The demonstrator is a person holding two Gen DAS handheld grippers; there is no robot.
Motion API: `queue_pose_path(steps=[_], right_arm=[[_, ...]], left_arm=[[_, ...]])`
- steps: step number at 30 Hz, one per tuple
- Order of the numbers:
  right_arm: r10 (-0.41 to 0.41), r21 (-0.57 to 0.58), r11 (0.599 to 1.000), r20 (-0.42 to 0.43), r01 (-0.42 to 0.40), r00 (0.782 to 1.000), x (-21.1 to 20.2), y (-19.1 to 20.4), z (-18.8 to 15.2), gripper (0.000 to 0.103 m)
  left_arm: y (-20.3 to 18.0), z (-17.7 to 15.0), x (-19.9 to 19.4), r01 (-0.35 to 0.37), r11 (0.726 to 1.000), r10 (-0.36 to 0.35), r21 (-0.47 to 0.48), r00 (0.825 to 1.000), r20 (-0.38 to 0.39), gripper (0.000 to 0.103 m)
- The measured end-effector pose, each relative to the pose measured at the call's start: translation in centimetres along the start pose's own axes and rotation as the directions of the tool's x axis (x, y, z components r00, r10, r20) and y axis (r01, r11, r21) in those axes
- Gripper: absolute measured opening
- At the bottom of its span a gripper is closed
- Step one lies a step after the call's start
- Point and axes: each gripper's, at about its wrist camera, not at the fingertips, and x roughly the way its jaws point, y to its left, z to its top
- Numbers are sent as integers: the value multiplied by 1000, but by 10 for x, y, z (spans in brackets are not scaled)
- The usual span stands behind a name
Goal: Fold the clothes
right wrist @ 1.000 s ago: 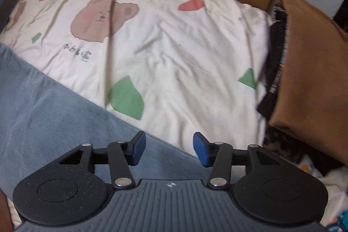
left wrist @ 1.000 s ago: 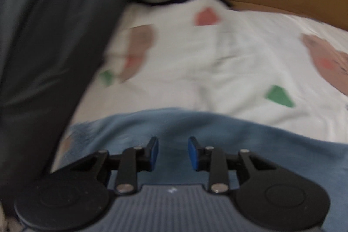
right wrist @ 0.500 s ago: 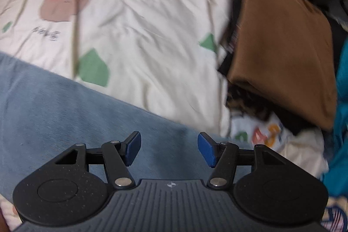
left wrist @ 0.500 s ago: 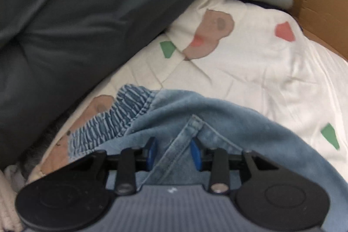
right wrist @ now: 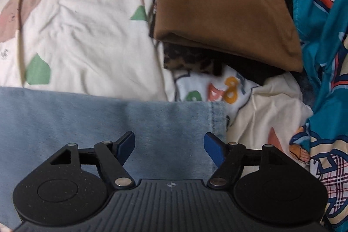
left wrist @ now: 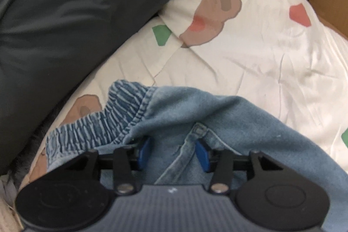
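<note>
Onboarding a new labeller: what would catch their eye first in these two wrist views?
The pale blue jeans, spread over a cream quilt printed with bears: the left gripper sits at the ruched elastic waistband, the right gripper at the hem end, both with jaws apart and just opening. Next, the folded brown garment at the quilt's right edge, and the dark grey duvet along its left.

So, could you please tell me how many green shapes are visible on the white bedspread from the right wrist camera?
2: one green shape sits beside the brown folded cloth, the other lies just above the jeans at the left. The clothes may hide more.
</note>
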Motion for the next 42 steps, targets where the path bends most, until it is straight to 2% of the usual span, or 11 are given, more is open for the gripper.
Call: queue_pose_path(steps=[4,6,9,13,17,24,29,33,35,36,42], right_arm=[[-65,-15,998,-4,65,998,8,-1,-2,81],[-59,2,998,-6,59,998,9,-5,-3,85],[-46,20,999,-19,46,999,9,-11,-7,86],[-19,46,999,-42,21,999,9,-17,-11,87],[-29,41,999,-61,31,998,8,-19,-16,87],[-45,51,997,-83,49,996,-1,-33,-18,87],[-32,147,988,-83,44,996,-11,-65,-13,87],[-40,168,984,-60,50,997,-21,-91,-1,87],[-44,175,983,-45,51,998,-26,-104,9,87],[-41,183,982,-39,47,998,-27,-111,13,87],[3,209,978,-17,1,1000,-44,-147,44,87]], left_arm=[[7,2,-18,36,999,-36,-24,999,-20,44],[12,-2,-35,39,998,-40,-41,999,-12,44],[23,-8,-59,36,998,-36,-49,999,-3,43],[33,-25,-72,24,998,-27,-61,999,-37,32],[36,-43,-69,17,998,-22,-68,997,-75,15],[37,-51,-33,14,997,-23,-80,993,-119,10],[29,-50,-20,-9,998,1,-58,991,-132,5],[24,-48,-32,-18,998,9,-66,992,-128,8],[21,-50,-40,-11,998,2,-68,992,-129,26],[19,-53,-45,-4,998,-4,-62,991,-131,29],[-2,-69,-90,43,999,-46,-22,988,-150,32]])
